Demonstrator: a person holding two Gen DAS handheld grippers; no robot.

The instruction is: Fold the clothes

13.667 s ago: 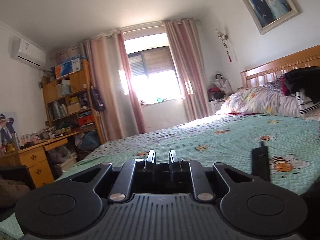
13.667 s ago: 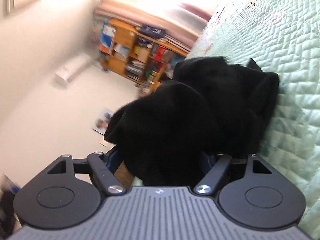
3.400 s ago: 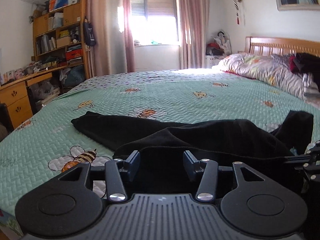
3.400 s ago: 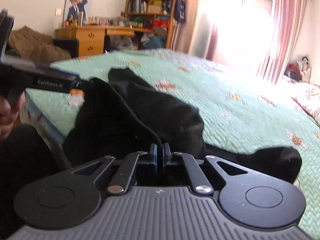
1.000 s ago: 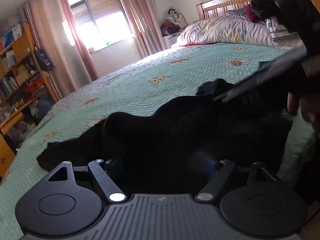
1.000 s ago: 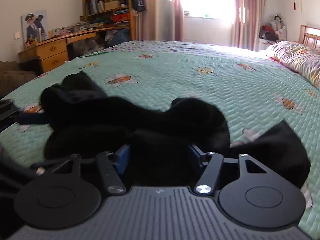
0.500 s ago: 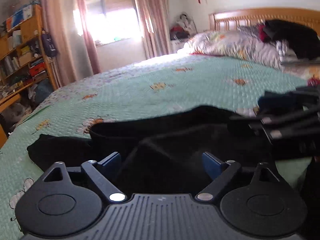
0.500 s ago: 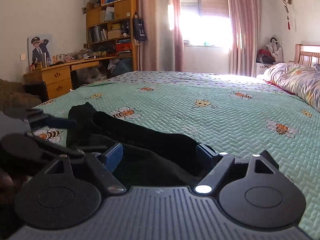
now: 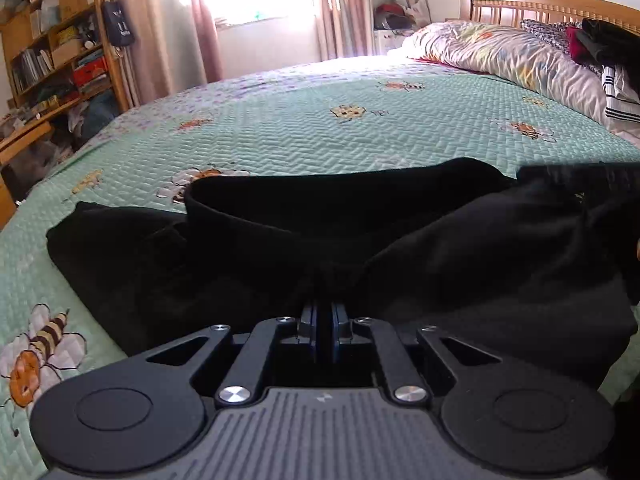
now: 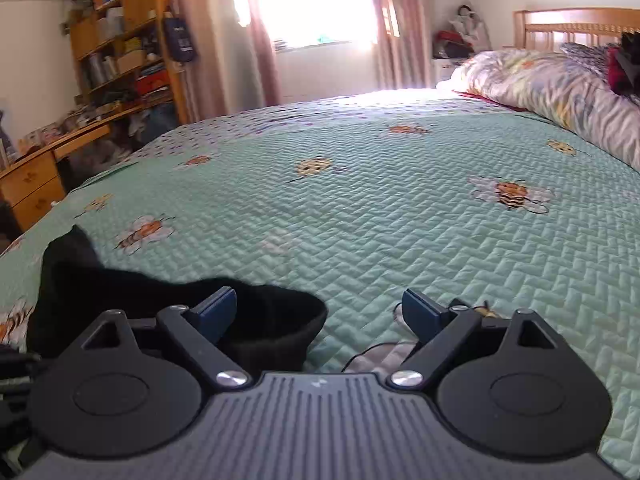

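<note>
A black garment [image 9: 280, 232] lies crumpled near the front edge of a bed with a green quilt [image 9: 320, 132] printed with bees. My left gripper [image 9: 324, 308] is shut on a bunched fold at the garment's near edge, and the cloth gathers toward its tips. In the right wrist view the garment [image 10: 120, 292] lies low at the left, with its end reaching in between the fingers. My right gripper [image 10: 320, 312] is open and its jaws are still opening. Its left finger [image 10: 216, 308] rests over the cloth. Its right finger [image 10: 420, 312] is above bare quilt [image 10: 400, 208].
Floral bedding [image 9: 500, 52] and a pile of clothes [image 9: 600, 48] lie against the wooden headboard at the far right. A bookshelf [image 10: 128, 40] and desk [image 10: 36, 176] stand left of the bed. A thin cable [image 10: 372, 352] lies on the quilt by the right gripper.
My left gripper's jaws went from wide open to shut on the black cloth. My right gripper's jaws spread wider and it shifted right, so the garment now lies at its left.
</note>
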